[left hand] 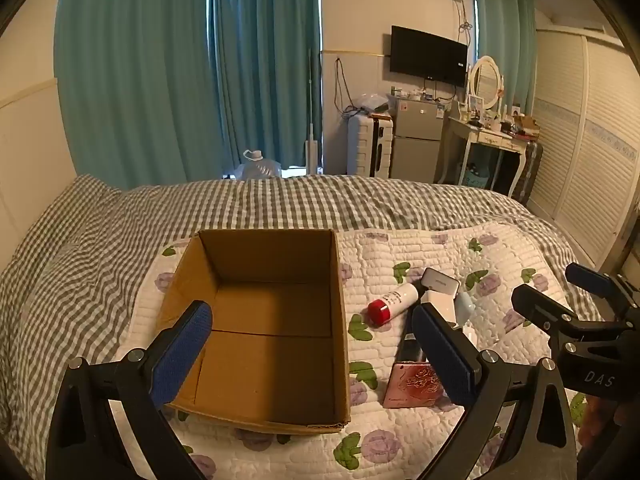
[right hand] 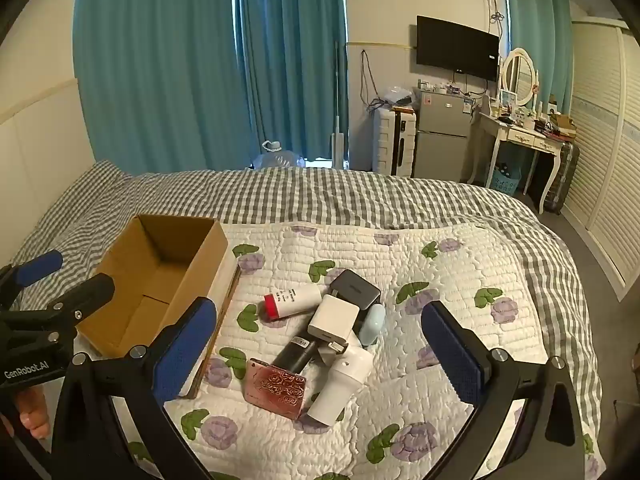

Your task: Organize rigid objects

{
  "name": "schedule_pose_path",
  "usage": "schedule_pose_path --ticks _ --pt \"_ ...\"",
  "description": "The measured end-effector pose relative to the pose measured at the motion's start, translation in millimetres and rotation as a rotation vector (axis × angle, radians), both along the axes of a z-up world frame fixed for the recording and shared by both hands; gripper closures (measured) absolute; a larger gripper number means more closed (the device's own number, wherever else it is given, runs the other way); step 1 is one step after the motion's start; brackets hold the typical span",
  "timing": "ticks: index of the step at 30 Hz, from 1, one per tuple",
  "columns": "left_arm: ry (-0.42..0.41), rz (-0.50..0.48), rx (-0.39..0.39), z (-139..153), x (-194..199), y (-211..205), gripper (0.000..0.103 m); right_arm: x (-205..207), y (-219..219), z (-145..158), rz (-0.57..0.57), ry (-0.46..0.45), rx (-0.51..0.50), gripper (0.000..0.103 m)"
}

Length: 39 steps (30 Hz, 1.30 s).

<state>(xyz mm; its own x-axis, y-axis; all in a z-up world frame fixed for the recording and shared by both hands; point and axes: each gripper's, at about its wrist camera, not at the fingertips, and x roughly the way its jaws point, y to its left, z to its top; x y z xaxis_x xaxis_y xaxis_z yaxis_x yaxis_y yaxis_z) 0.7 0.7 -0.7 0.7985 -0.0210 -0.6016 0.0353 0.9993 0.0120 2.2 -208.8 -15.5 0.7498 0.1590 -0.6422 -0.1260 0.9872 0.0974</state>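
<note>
An open brown cardboard box [left hand: 276, 384] lies empty on the floral quilt; it also shows in the right wrist view [right hand: 132, 304]. Right of it is a pile: a white tube with a red cap [right hand: 294, 300], a dark grey box [right hand: 354, 288], a white charger block [right hand: 334, 318], a black cylinder [right hand: 298, 354], a pink rose-patterned case [right hand: 276, 390], a white bottle [right hand: 340, 388] and a pale blue item [right hand: 372, 324]. My left gripper [left hand: 312, 348] is open above the box. My right gripper [right hand: 320, 348] is open above the pile.
The quilt [right hand: 440, 264] lies on a bed with a grey checked cover [left hand: 280, 200]. Beyond the bed stand teal curtains [left hand: 160, 80], a water jug [left hand: 256, 166], a suitcase, a small fridge [left hand: 416, 140] and a dressing table [left hand: 488, 136].
</note>
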Motion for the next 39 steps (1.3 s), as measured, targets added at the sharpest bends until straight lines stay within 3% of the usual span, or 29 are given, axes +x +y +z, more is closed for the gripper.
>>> schedule_pose_path --ticks 39 --pt "0.009 0.008 0.014 -5.2 -2.1 3.9 0.0 1.0 2.5 -6.0 0.02 0.01 -0.008 0.0"
